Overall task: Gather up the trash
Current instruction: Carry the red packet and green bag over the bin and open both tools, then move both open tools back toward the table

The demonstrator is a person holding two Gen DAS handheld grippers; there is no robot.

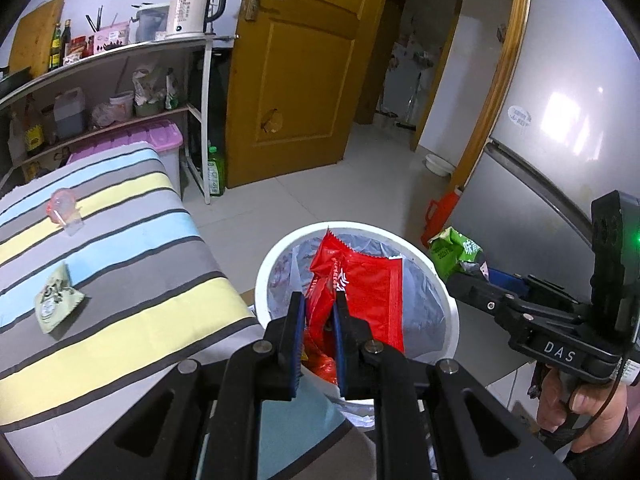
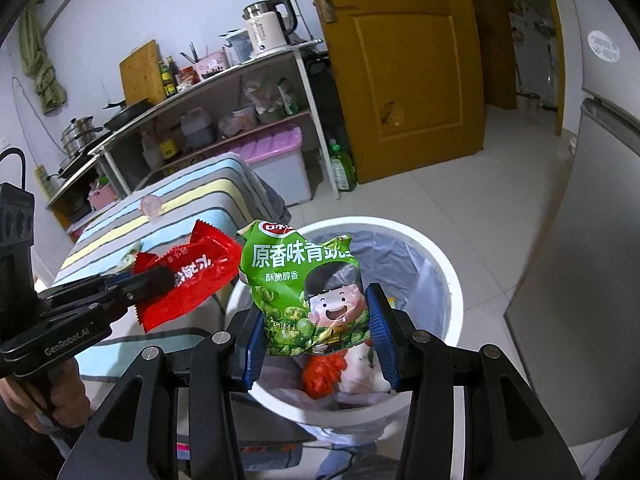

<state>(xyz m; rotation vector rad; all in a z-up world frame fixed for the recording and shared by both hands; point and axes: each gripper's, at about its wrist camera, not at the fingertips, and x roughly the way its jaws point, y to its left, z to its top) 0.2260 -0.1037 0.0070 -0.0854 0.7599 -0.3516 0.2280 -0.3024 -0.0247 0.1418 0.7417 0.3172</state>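
Left gripper [image 1: 318, 300]: fingers clenched on a red wrapper [image 1: 360, 292], which sticks up beyond the tips.
Right gripper [image 2: 316, 312]: fingers grasping a green snack bag [image 2: 300, 280] by both edges; the bag rises above the pads.
Hand [image 1: 576, 404]: bare, wrapped around the right gripper's handle, right of the left fingers.
Bin [image 1: 450, 304]: white, lined with a grey bag, just past and below both pairs of fingers; red and pale rubbish lies inside.
Table [image 1: 120, 280]: striped cloth, left of the left fingers; a pale green packet [image 1: 56, 302] and a pink wrapper [image 1: 62, 204] lie on it, well apart.
Shelf [image 1: 120, 52]: beyond the table, carrying a kettle [image 1: 192, 8].
Door [image 1: 296, 68]: wooden, farthest back, ajar.
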